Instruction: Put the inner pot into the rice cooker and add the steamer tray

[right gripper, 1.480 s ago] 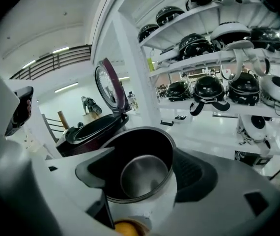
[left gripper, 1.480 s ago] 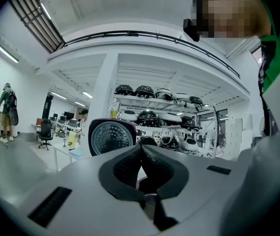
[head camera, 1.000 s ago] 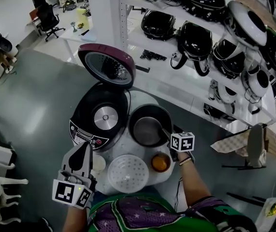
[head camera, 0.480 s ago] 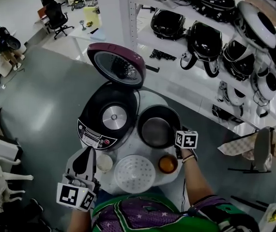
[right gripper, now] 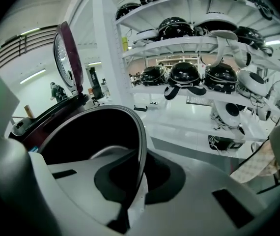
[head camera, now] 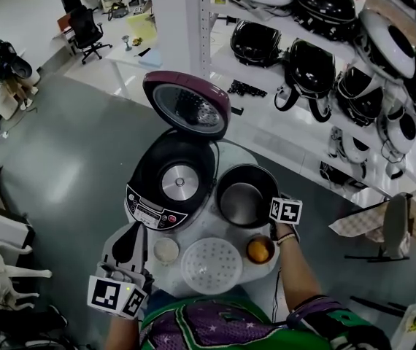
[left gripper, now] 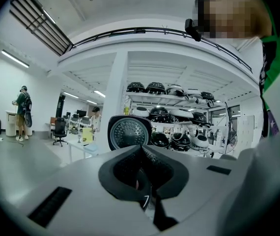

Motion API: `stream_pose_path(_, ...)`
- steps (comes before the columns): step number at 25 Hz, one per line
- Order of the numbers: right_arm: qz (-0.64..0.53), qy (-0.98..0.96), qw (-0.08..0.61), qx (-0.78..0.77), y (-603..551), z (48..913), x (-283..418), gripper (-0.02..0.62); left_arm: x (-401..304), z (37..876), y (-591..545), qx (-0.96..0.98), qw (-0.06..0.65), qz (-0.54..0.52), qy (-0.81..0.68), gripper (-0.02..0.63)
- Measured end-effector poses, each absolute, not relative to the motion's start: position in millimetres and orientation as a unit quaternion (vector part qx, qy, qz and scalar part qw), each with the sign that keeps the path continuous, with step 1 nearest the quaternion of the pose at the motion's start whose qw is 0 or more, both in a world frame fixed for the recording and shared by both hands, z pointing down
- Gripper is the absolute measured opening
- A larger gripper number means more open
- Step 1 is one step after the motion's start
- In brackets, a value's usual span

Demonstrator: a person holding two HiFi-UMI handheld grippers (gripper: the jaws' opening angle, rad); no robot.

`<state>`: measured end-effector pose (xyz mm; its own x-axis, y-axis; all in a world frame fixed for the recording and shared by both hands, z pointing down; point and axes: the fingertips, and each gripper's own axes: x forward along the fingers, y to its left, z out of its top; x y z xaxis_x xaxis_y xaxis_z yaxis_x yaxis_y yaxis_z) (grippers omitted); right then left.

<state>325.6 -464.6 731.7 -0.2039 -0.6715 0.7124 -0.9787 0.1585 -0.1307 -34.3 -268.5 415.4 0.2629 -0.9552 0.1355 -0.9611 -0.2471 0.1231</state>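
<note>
Just closed, my right gripper (right gripper: 137,181) pinches the rim of the inner pot (head camera: 243,199); left gripper (head camera: 131,243) pressed together, holding nothing; rice cooker (head camera: 175,182) empty, steamer tray (head camera: 210,265) untouched.

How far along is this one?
Done: the rice cooker stands open, empty. In hand: the right gripper has just closed on the rim of the inner pot, which sits on the table beside it. To do: lift the pot in, add the steamer tray; the left gripper is shut, empty.
</note>
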Motion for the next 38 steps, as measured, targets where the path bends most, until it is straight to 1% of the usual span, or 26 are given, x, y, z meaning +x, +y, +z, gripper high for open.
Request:
stream_pose_path(10,0.350,-0.683,0.215,0.605,-444.7,729.8,331.6,0.012,-64.5,408.0,-263.3,0.800,0.090,0.002,-0.593,0.021)
stream_pose_path(17,0.369,-0.665,0.171,0.627,-424.6,706.2,336.0,0.014,-80.4,406.9,-270.1,0.818,0.096,-0.006,-0.568,0.021)
stream_pose_path(27,0.347,-0.647,0.125,0.668,-388.9,637.0,328.3,0.017,-97.9,386.4,-277.4,0.856,0.076,-0.029,-0.511,0.021)
stream_pose_path(38,0.322,-0.643,0.075,0.691,-356.8,563.1,285.4,0.021,-137.4,364.1,-281.4,0.882,0.065,-0.057,-0.462,0.021)
